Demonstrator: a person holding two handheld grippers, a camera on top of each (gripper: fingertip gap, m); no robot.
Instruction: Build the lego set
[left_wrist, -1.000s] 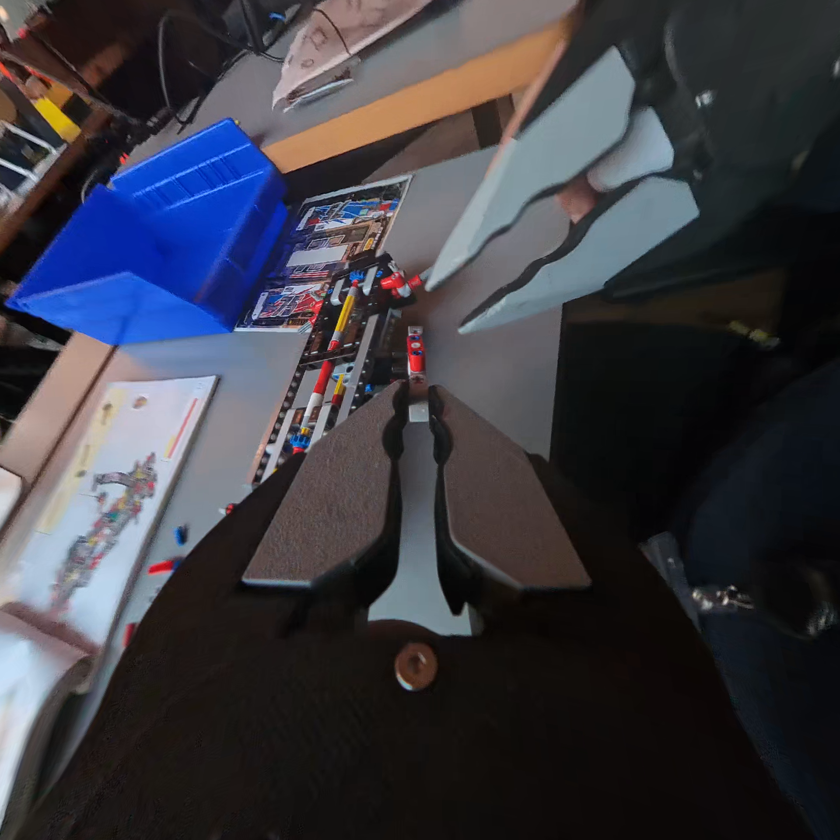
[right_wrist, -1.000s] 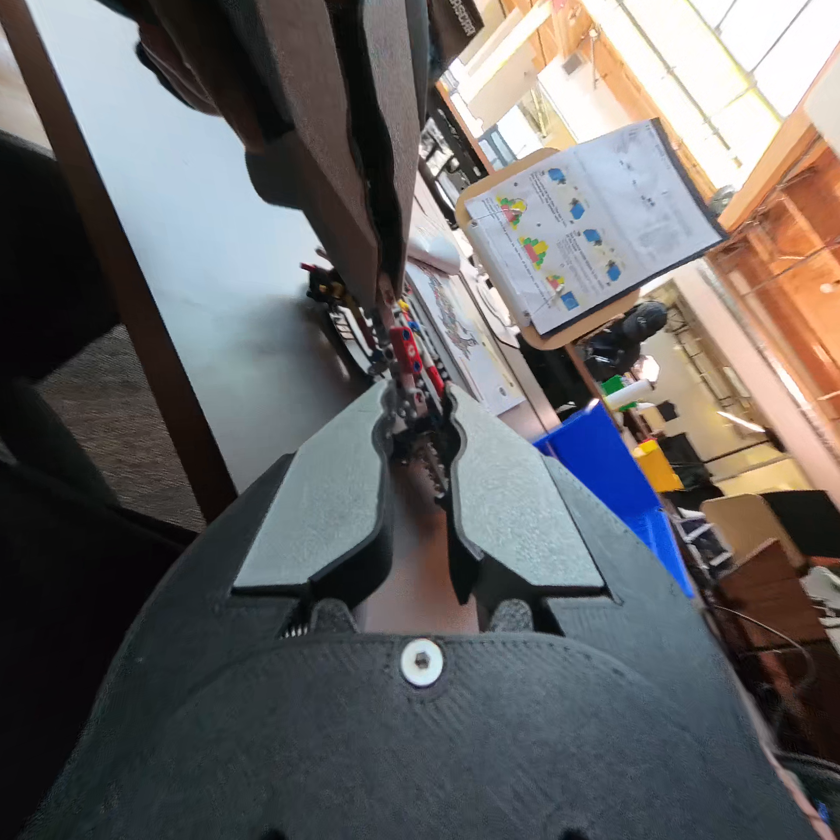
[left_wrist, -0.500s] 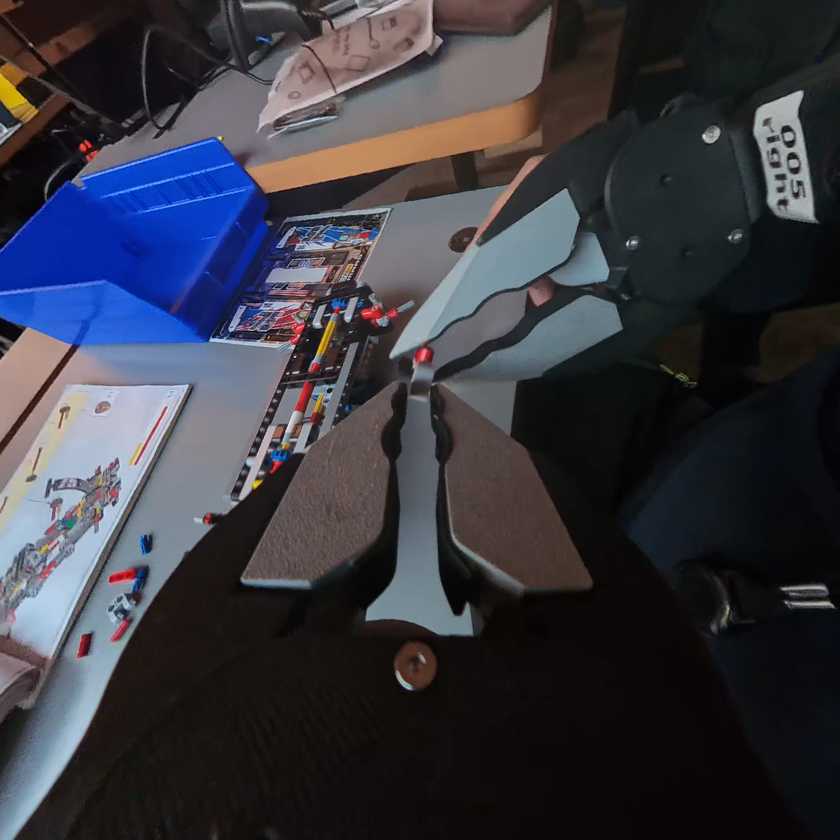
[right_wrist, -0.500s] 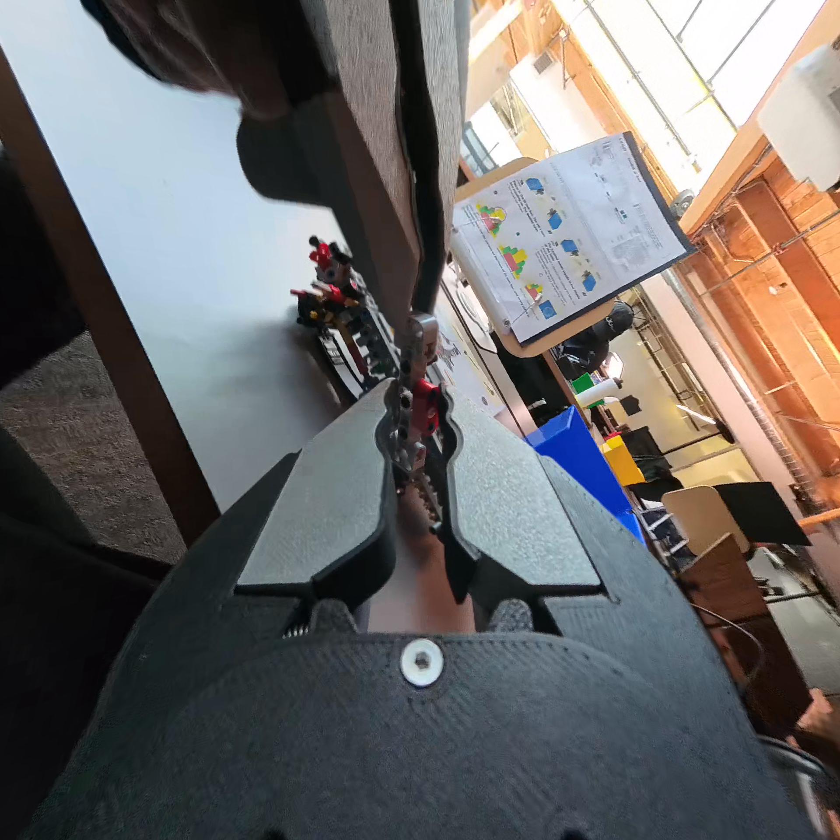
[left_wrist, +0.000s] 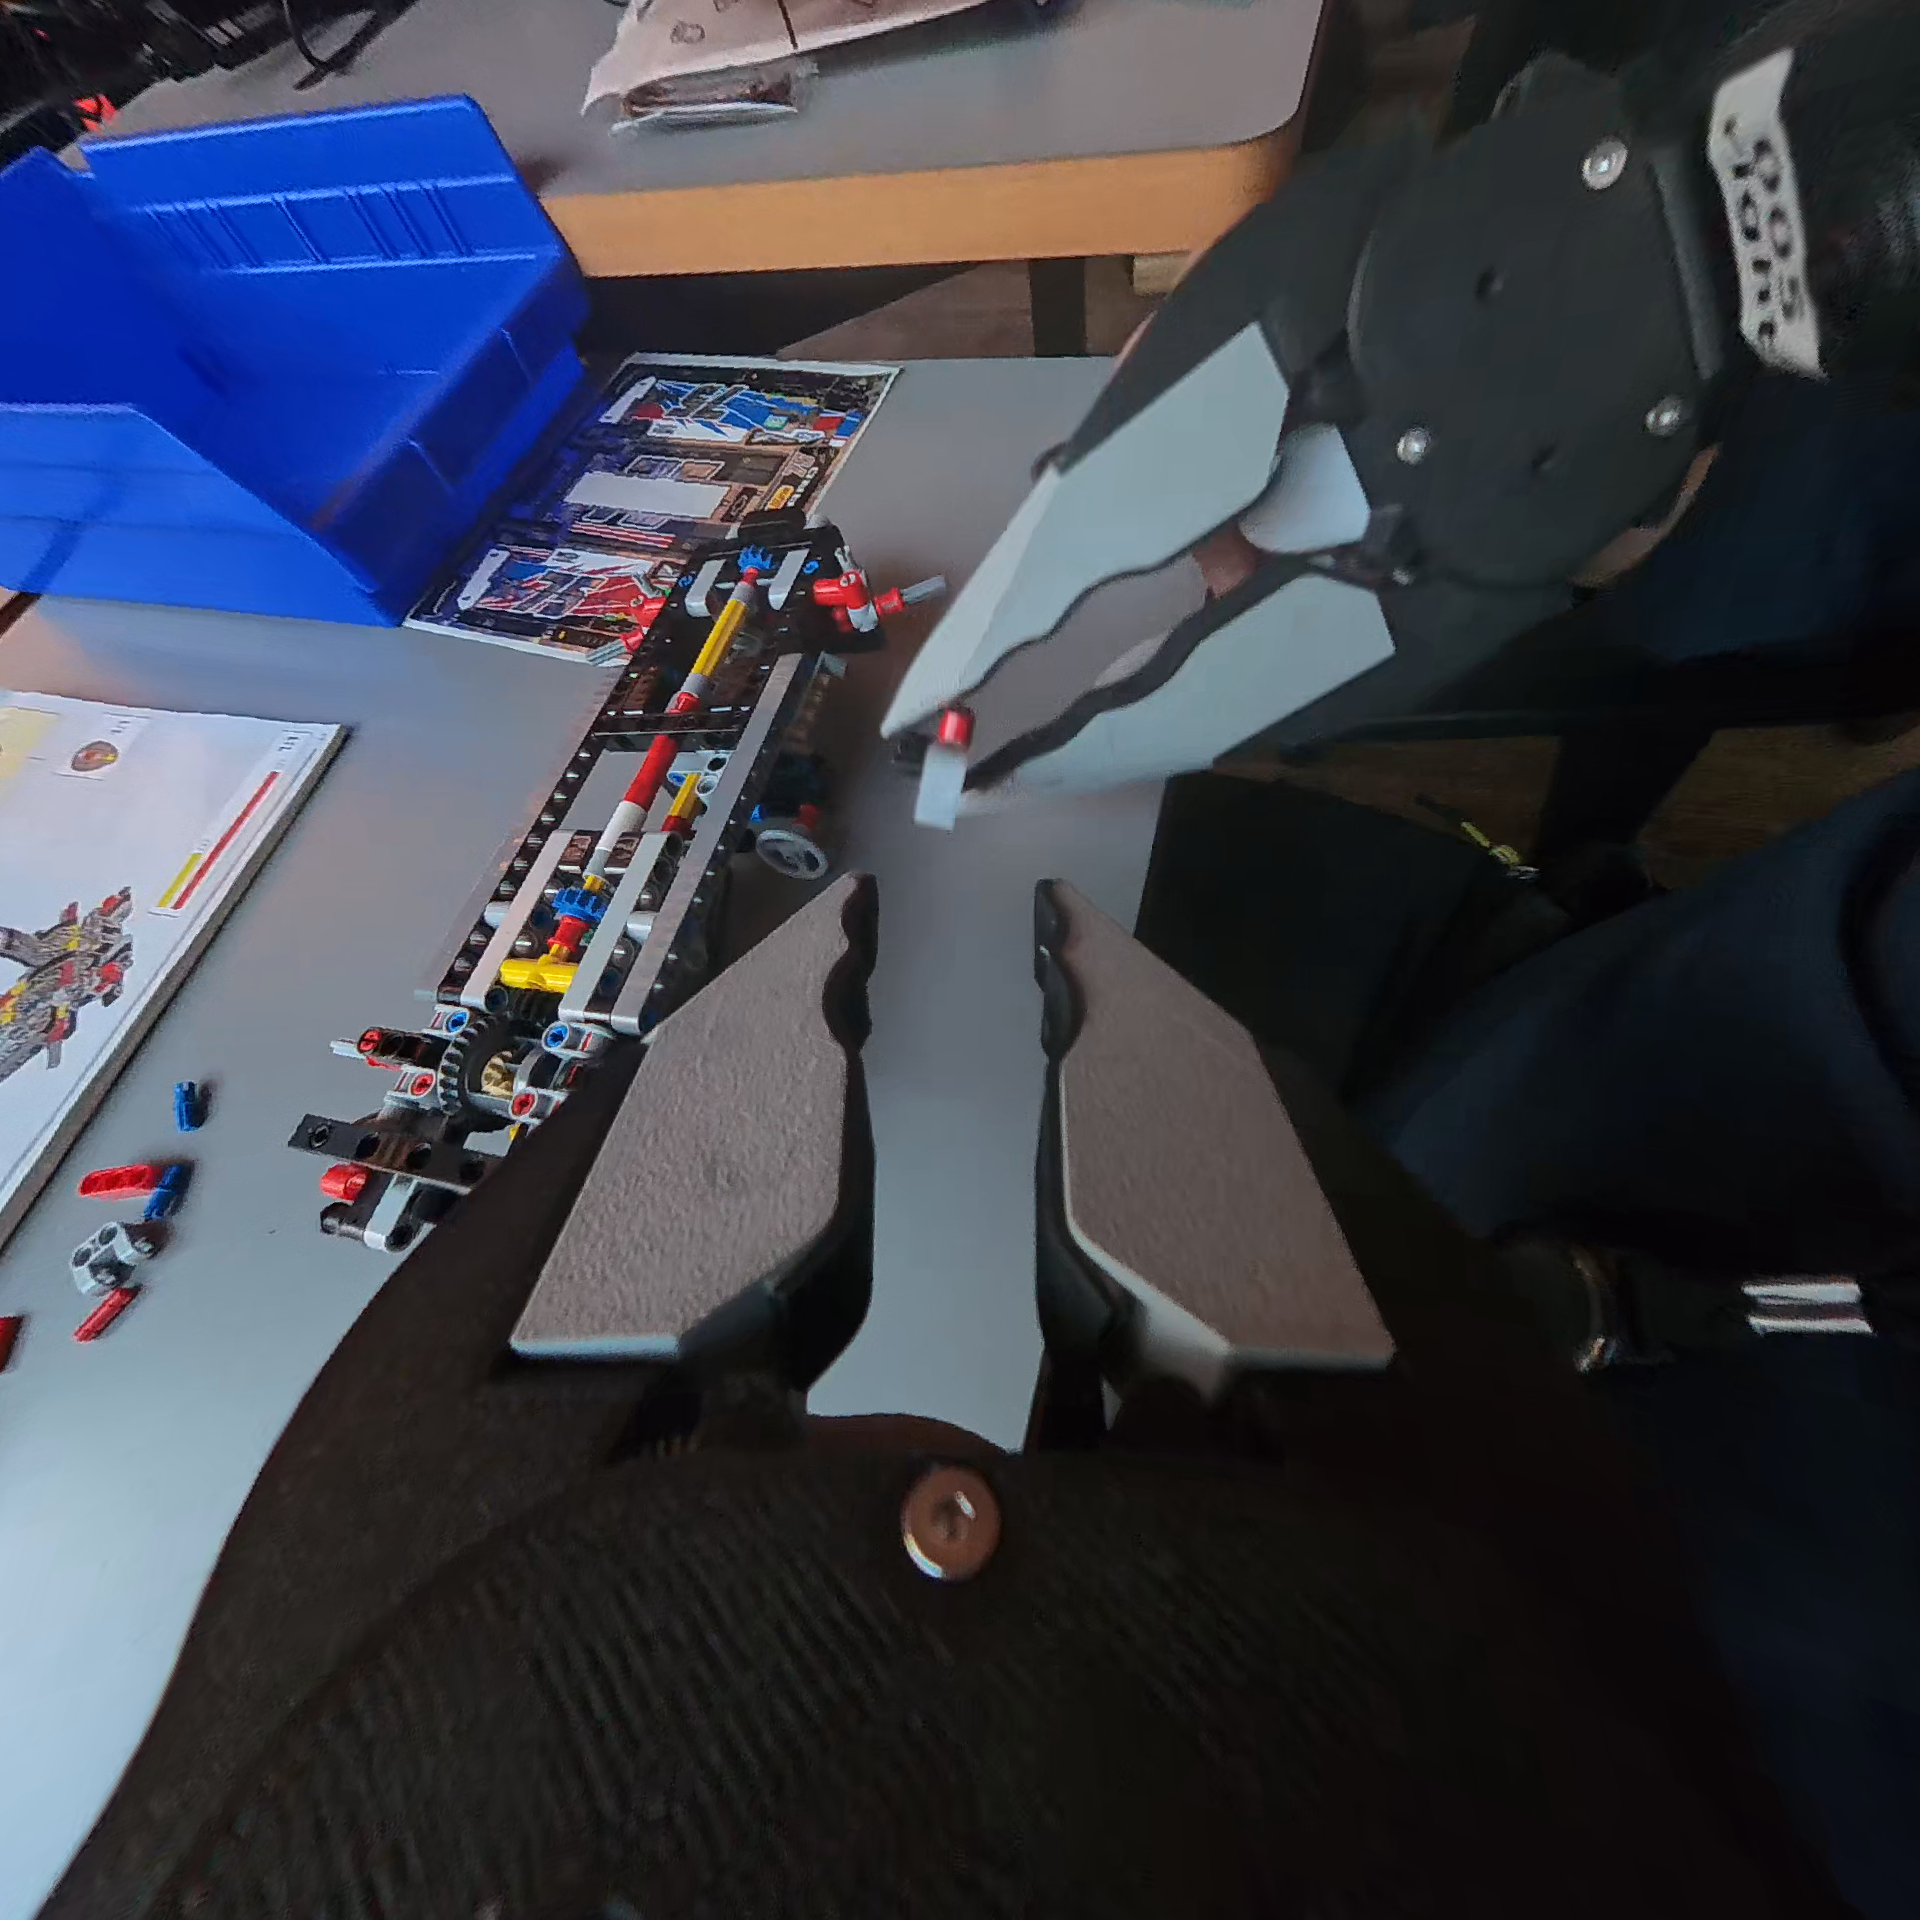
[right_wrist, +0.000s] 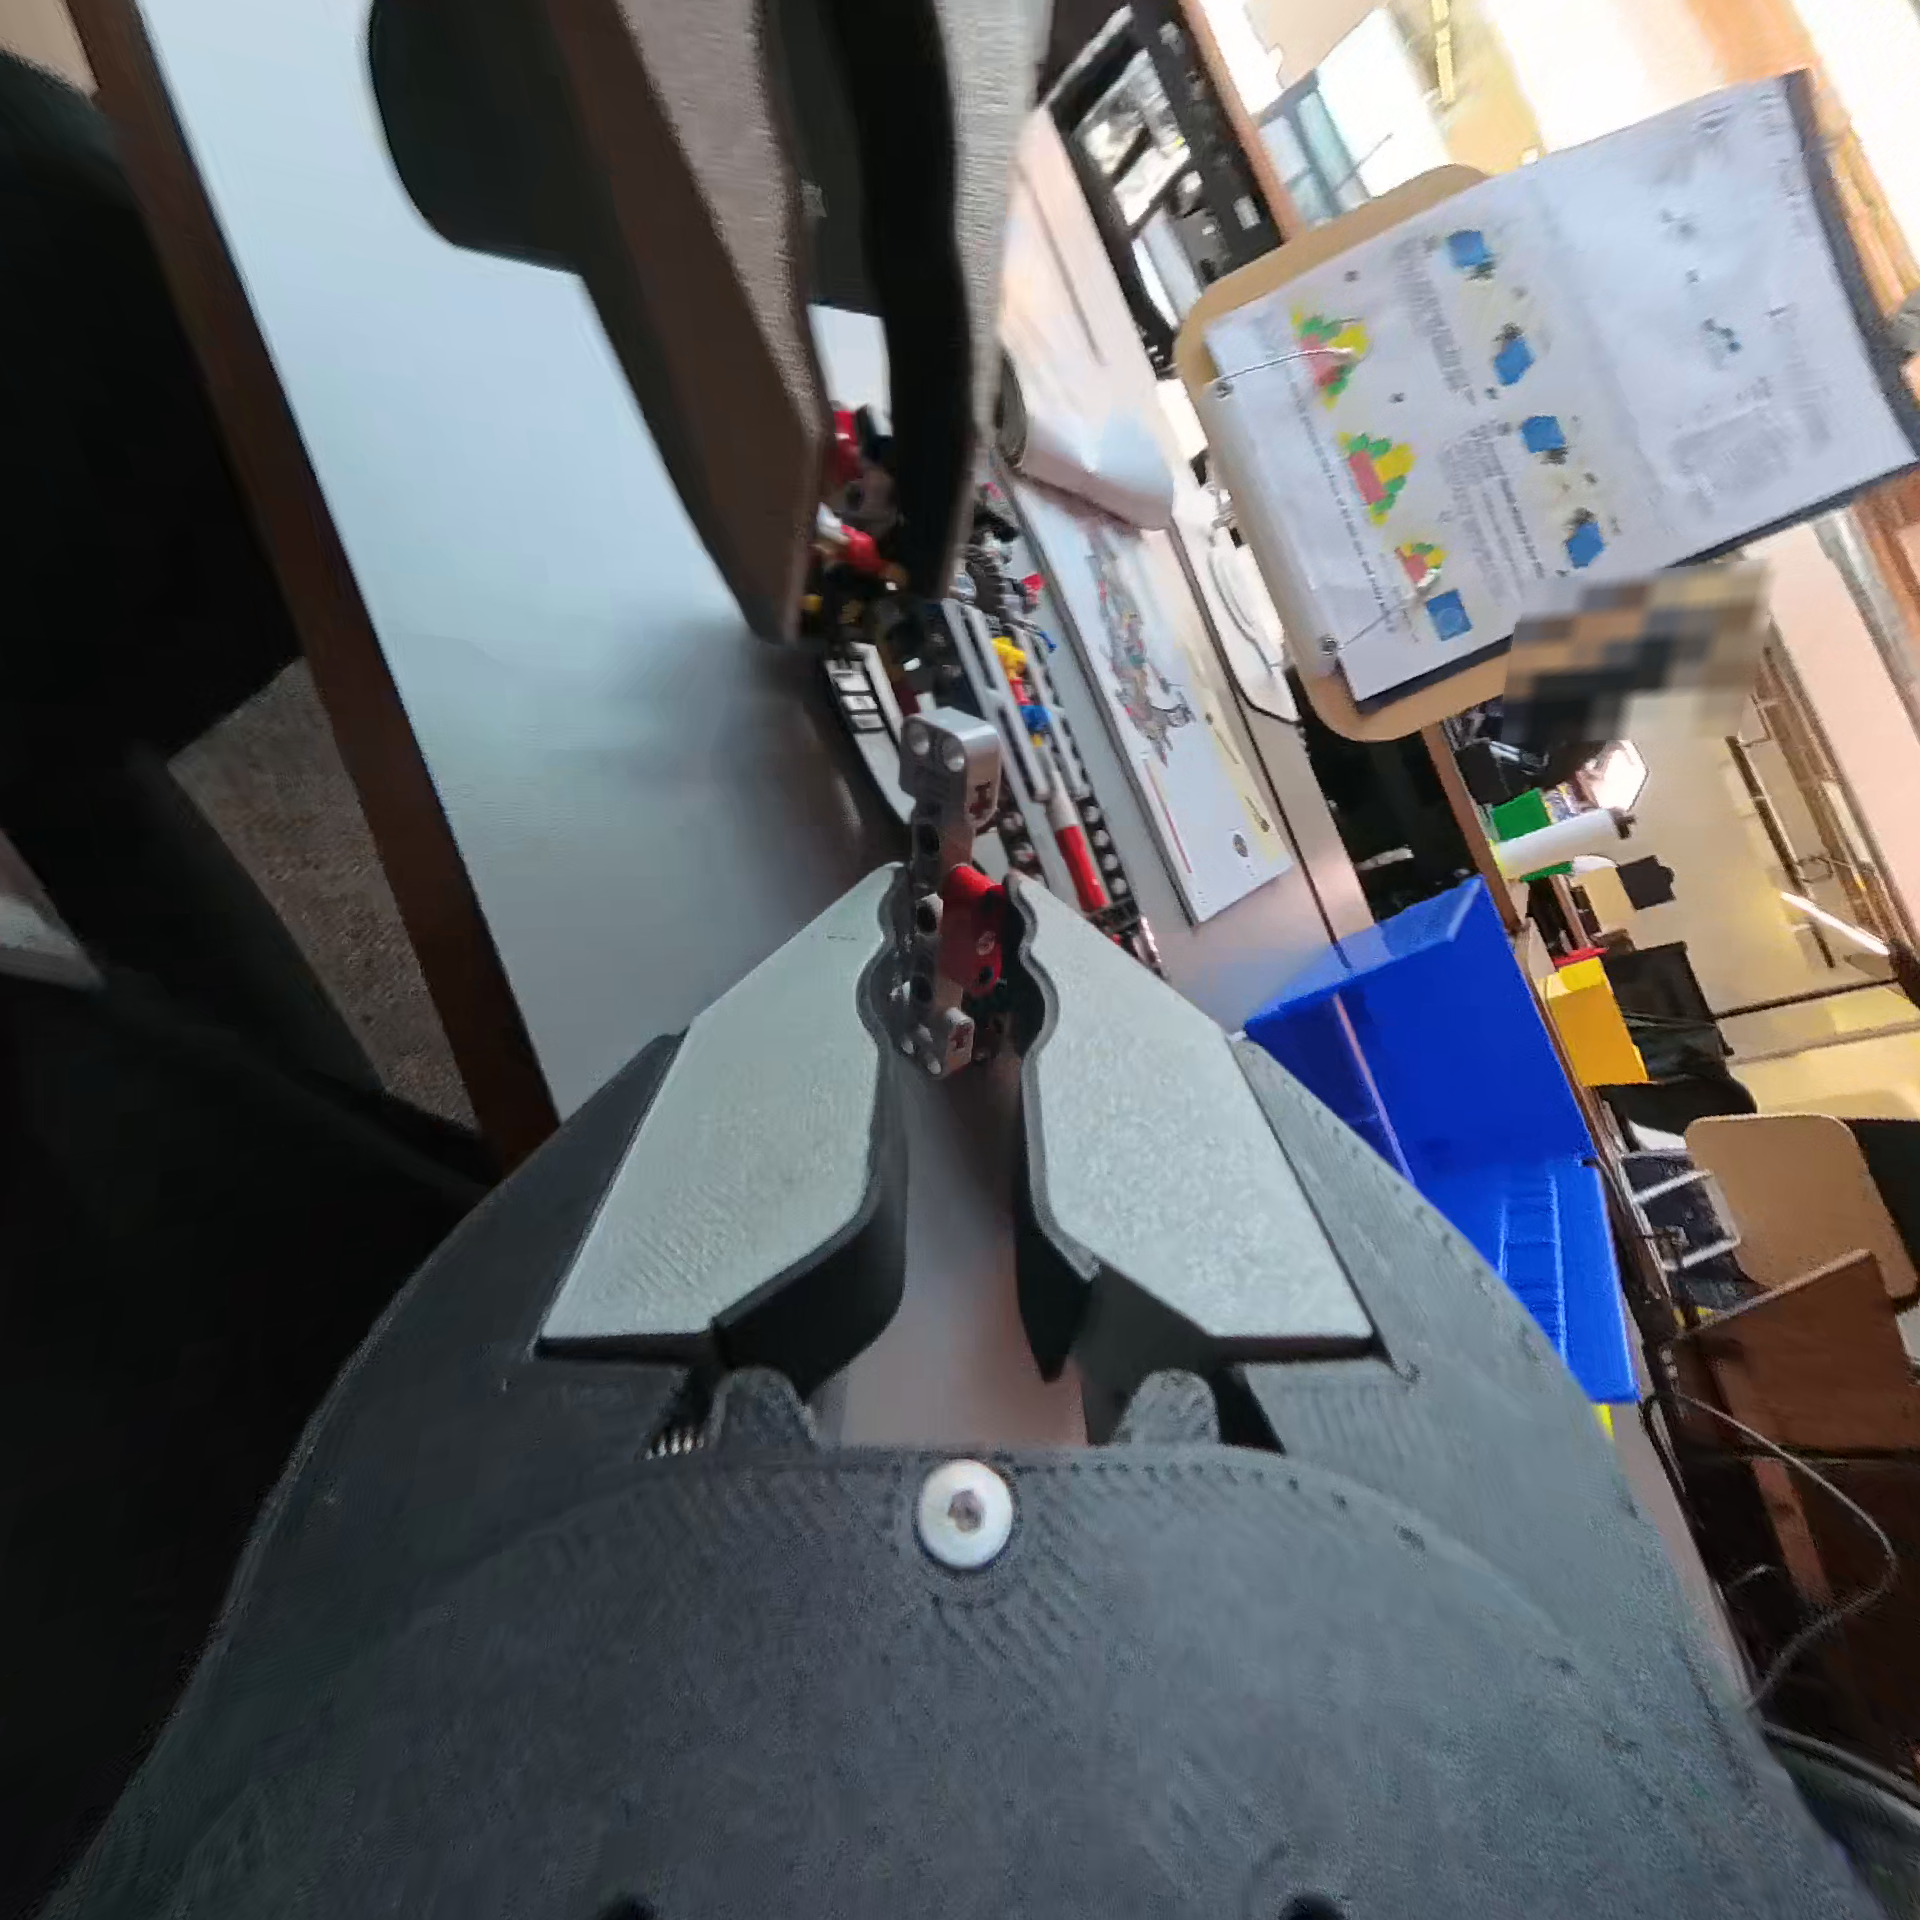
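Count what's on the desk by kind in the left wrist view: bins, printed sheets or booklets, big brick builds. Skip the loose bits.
Blue bins: 1
Printed sheets or booklets: 2, sticker sheet, instruction booklet
Long brick frame: 1
Total: 4

A: What is between the fingers (right_wrist: 790, 1049) of the right gripper (right_wrist: 951, 914)?

B: A small grey beam with holes (right_wrist: 930, 894), with a red piece (right_wrist: 975, 930) fixed on its side. Both fingers press on it, and its upper end stands out above the tips.

A: And beyond it?

B: The grey desk (right_wrist: 499, 540) carries a long black frame model (right_wrist: 1049, 790), just behind the beam. The left gripper (right_wrist: 873, 488) hangs above, its fingers apart. A blue bin (right_wrist: 1455, 1060) stands at the right. Perhaps an open instruction booklet (right_wrist: 1174, 727) lies beside the model; it is blurred.
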